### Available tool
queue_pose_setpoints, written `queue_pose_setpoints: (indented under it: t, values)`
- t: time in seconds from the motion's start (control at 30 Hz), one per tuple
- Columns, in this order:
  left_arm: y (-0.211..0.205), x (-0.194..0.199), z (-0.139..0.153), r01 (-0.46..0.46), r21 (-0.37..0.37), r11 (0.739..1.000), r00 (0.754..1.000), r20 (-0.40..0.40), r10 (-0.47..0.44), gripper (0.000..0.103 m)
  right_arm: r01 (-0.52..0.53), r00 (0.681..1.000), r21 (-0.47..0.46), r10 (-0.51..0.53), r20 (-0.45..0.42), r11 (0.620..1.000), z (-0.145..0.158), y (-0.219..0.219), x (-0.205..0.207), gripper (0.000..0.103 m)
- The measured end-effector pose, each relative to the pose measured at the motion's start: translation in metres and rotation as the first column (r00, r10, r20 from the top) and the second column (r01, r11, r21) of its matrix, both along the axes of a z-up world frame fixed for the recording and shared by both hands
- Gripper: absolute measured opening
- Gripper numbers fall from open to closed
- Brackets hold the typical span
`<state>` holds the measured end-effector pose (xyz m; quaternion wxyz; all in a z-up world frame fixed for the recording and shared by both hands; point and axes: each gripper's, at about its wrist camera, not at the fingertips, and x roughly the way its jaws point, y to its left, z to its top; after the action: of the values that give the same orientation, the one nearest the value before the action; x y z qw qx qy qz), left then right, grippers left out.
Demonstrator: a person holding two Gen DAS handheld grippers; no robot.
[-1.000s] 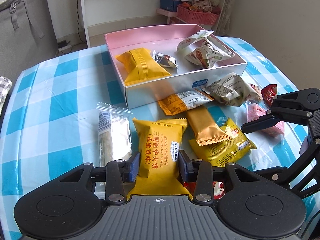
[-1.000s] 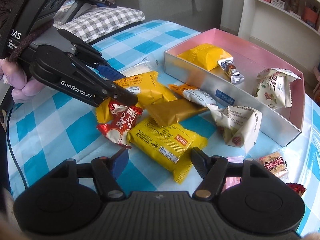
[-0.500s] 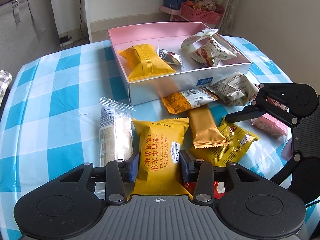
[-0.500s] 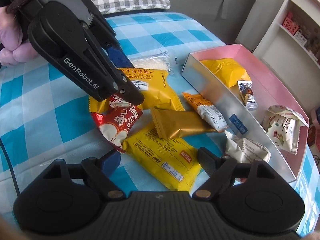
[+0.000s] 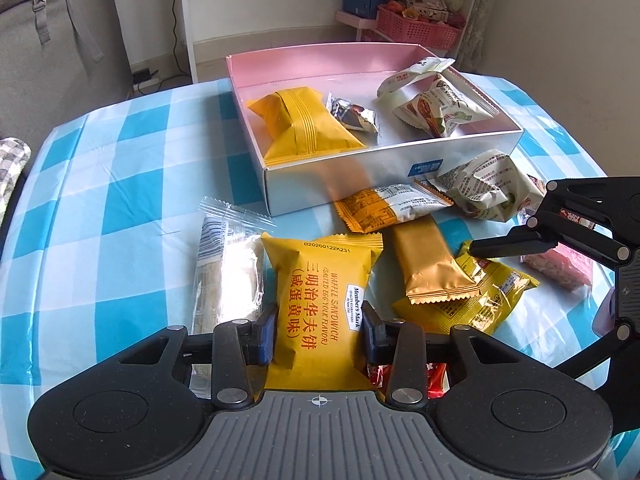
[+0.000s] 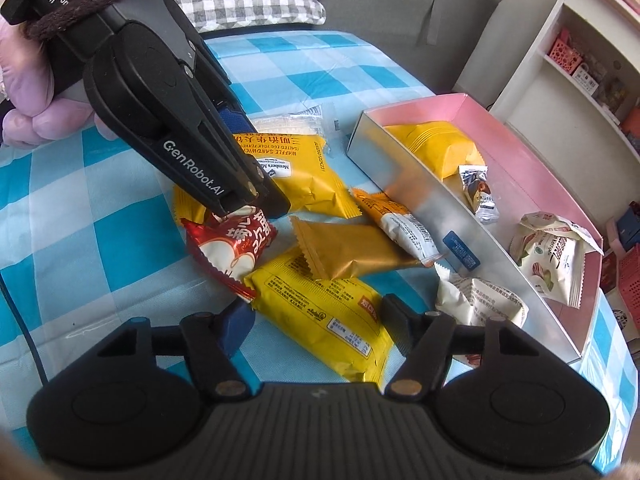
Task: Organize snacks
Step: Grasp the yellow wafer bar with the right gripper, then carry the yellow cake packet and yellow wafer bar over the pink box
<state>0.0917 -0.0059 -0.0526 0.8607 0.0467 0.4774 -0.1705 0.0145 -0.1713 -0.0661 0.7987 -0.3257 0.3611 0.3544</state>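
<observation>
Right now the left gripper (image 5: 318, 332) squeezes the waffle sandwich pack (image 5: 320, 304) by its sides, low over the checked table (image 5: 100, 240). The right gripper (image 6: 316, 320) is wide apart, one finger on each side of the yellow pack (image 6: 324, 316), not touching it. A gold bar (image 6: 344, 252) and a red pack (image 6: 228, 248) lie close by. Farther off, the pink box (image 5: 360, 178) holds an orange pack (image 5: 300, 120), a small silver candy (image 5: 352, 114) and two white packs (image 5: 444, 108).

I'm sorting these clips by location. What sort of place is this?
Most likely a home living room: a table under a blue-checked tablecloth, white shelves holding a pink basket of bits, and grey upholstered furniture behind.
</observation>
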Motion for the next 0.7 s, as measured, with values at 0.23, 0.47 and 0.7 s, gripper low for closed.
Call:
queue_pose_setpoints:
  t: [0.23,0.47,0.7]
  values:
    - [0.006,-0.005,0.011,-0.013,-0.019,1.000,1.000,0.011,0.013,0.038,0.026,1.000,0.038,-0.027,0.009,0.999,0.014,-0.007,-0.003,0.050]
    - [0.008,-0.010,0.021,-0.017,-0.035,0.999,0.999,0.030,0.018,0.038,0.100,0.994,0.124,-0.104,0.026,0.987,0.030,-0.011,0.006,0.034]
    - [0.007,-0.013,0.026,-0.027,-0.042,0.999,0.999,0.038,0.029,0.038,0.175,0.981,0.151,-0.186,0.059,0.973,0.030,-0.007,0.020,0.027]
